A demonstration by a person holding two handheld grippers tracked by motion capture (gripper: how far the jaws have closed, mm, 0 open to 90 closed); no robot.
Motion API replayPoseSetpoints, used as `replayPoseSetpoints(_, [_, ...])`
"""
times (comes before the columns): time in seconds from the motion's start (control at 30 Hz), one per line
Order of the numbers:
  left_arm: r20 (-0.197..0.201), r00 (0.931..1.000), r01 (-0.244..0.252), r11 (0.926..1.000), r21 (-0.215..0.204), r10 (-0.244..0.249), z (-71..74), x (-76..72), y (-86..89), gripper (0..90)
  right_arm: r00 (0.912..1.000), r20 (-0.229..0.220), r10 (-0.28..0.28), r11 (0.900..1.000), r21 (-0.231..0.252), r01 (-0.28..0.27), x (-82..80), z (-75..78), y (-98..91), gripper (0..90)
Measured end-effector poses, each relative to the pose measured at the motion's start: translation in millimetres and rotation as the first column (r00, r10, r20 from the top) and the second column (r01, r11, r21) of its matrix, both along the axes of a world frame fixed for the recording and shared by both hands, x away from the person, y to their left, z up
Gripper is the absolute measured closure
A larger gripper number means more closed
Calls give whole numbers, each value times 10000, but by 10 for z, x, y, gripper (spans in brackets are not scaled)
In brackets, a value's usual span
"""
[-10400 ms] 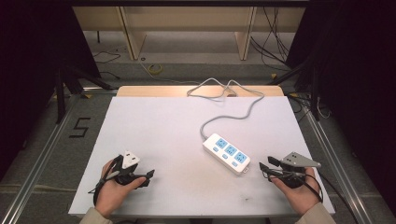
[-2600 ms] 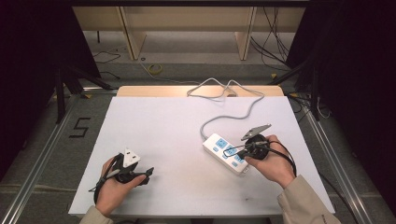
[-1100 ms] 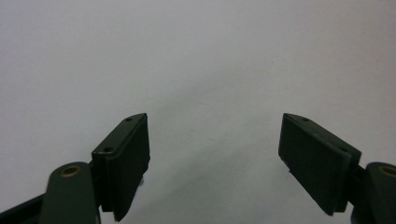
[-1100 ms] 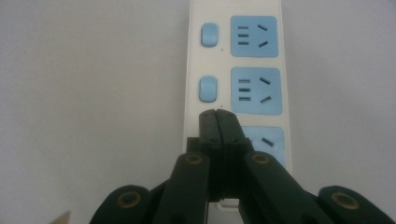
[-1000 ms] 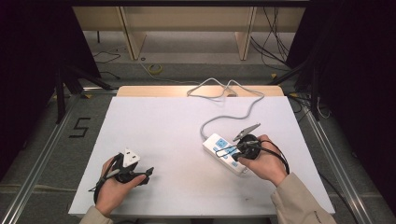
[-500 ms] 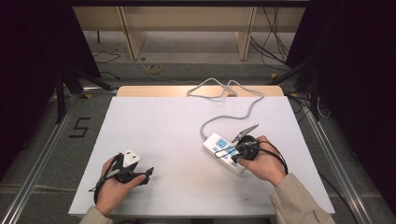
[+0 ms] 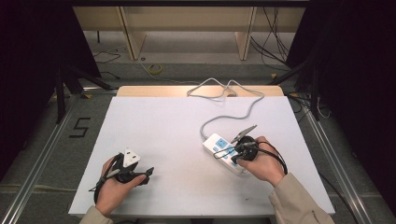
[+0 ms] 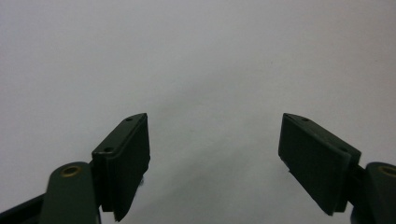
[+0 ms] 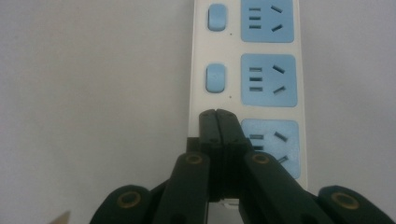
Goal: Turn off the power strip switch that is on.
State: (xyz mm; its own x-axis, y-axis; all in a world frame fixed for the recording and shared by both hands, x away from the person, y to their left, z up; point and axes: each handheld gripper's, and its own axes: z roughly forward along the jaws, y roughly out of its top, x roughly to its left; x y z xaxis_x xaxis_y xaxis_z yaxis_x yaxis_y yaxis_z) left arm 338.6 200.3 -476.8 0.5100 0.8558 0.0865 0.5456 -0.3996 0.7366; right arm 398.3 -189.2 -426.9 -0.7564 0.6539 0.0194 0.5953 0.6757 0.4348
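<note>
A white power strip (image 7: 217,144) with blue sockets and blue switches lies right of the table's middle. My right gripper (image 7: 217,155) is shut, and its tips rest on the strip's near end. In the right gripper view the closed jaws (image 9: 217,115) cover the spot beside the nearest socket (image 9: 275,140), in line with two blue switches (image 9: 215,77) farther along. Whatever lies under the tips is hidden. My left gripper (image 7: 148,173) is held low at the front left. It is open over bare white tabletop (image 8: 215,135) with nothing between its fingers.
The strip's grey cable (image 7: 243,109) snakes to the table's far edge and loops there. A wooden strip (image 7: 154,91) borders the far side of the white tabletop (image 7: 154,126). Metal rails run along both sides of the table.
My right gripper has travelled from the front right corner onto the power strip, and over the last second settled lower on its near end. The left gripper has not moved.
</note>
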Motion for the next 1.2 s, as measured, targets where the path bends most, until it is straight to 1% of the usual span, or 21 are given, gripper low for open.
replayPoseSetpoints(0.47, [-2, 10000, 8, 10000, -4, -8, 0, 1, -2, 248, 10000, -69, 7, 9999, -117, -8, 7, -20, 19, 900])
replayPoseSetpoints(0.8, [-5, 10000, 19, 10000, -2, -19, -1, 1, -2, 249, 9999, -150, -80, 9995, -307, 75, 18, -45, 27, 900])
replayPoseSetpoints(1.03, [-18, 10000, 22, 10000, -13, -22, -2, 4, -3, 250, 9998, -174, -33, 9989, -466, 25, 19, -63, 48, 900])
replayPoseSetpoints(1.2, [1, 10000, 19, 10000, -36, -19, -3, 3, -6, 251, 9998, -201, -57, 9989, -461, 47, 19, -65, 53, 900])
